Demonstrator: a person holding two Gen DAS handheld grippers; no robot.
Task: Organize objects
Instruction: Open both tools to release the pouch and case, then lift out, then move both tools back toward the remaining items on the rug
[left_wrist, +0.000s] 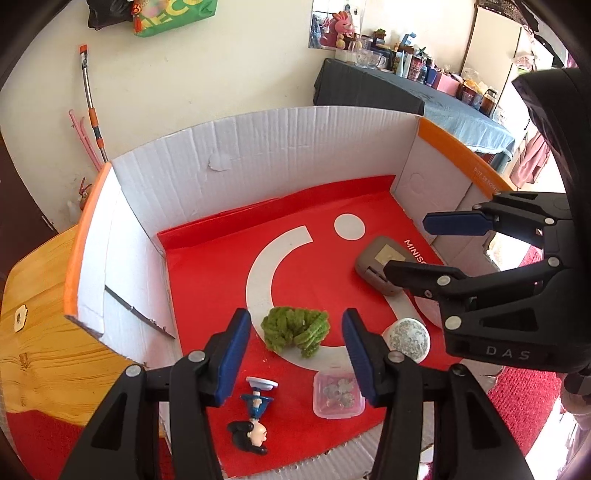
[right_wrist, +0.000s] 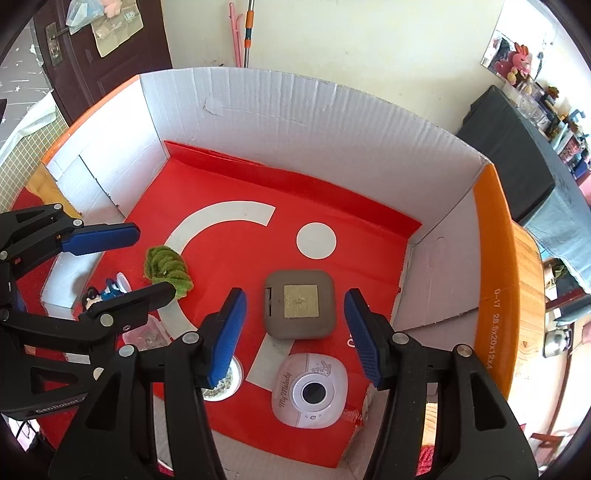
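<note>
A white cardboard box (left_wrist: 258, 147) with a red floor holds the objects. My left gripper (left_wrist: 295, 354) hangs open above a green fuzzy piece (left_wrist: 295, 332), with nothing between its pads. Near it lie a small figurine (left_wrist: 255, 413), a clear plastic case (left_wrist: 338, 395) and a round glittery disc (left_wrist: 406, 338). My right gripper (right_wrist: 295, 332) is open too, above a grey-brown square case (right_wrist: 299, 302). A white and pink camera-like gadget (right_wrist: 310, 391) lies just in front of that case. Each gripper shows in the other's view: the right gripper (left_wrist: 410, 245), the left gripper (right_wrist: 153, 262).
The box's walls (right_wrist: 295, 103) rise on three sides, with orange flaps (right_wrist: 495, 258) at the ends. It stands on a wooden table (left_wrist: 37, 332). A cloth-covered table (left_wrist: 406, 92) crowded with bottles stands behind, and a broom (left_wrist: 92, 103) leans on the wall.
</note>
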